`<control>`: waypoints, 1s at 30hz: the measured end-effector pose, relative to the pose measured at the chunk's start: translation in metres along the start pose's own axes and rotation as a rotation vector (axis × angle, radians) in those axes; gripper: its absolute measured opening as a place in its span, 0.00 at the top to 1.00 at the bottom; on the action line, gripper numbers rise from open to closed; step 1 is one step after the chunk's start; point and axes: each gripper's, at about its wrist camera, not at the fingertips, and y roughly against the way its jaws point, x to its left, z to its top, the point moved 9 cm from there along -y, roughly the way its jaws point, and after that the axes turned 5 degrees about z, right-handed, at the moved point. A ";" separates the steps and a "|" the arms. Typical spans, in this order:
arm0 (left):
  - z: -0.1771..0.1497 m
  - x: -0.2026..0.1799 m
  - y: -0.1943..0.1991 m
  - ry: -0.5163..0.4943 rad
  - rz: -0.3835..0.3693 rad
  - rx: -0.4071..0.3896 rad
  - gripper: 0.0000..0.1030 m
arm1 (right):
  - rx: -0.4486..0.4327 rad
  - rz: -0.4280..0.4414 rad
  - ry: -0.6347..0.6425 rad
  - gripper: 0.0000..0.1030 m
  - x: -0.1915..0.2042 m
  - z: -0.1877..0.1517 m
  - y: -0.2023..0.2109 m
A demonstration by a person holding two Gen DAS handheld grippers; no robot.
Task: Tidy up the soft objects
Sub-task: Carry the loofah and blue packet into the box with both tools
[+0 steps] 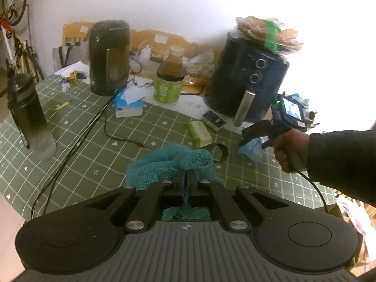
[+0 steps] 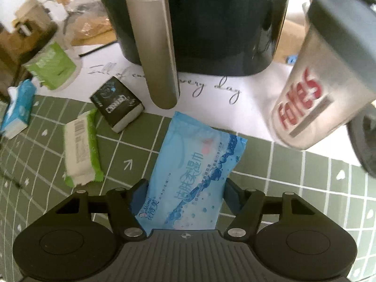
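Observation:
My left gripper is shut on a teal mesh bath sponge, which bunches around the fingers above the green checked tablecloth. In the right wrist view a light blue wet-wipes pack stands lengthwise between the fingers of my right gripper, and both pads press its sides. In the left wrist view, the right gripper is in a person's hand at the right, with the blue pack hanging from it just above the cloth.
A dark air fryer with a metal handle stands close ahead. A green-and-white tissue pack and a black pack lie to the left, a lidded cup to the right. A kettle, a bottle and cables crowd the left.

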 end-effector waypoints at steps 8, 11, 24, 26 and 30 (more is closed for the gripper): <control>0.007 -0.019 0.019 0.002 0.014 -0.046 0.98 | -0.041 0.085 0.126 0.32 0.001 -0.009 0.067; 0.009 -0.028 0.029 -0.001 0.022 -0.068 0.98 | -0.055 0.116 0.151 0.32 -0.003 -0.015 0.093; 0.007 -0.065 0.059 -0.030 0.010 -0.109 0.98 | -0.138 0.217 0.259 0.32 -0.012 -0.059 0.191; 0.006 -0.071 0.061 -0.041 0.002 -0.111 0.98 | -0.147 0.233 0.270 0.32 -0.012 -0.066 0.202; 0.004 -0.081 0.066 -0.056 -0.015 -0.112 0.98 | -0.163 0.264 0.296 0.32 -0.011 -0.083 0.226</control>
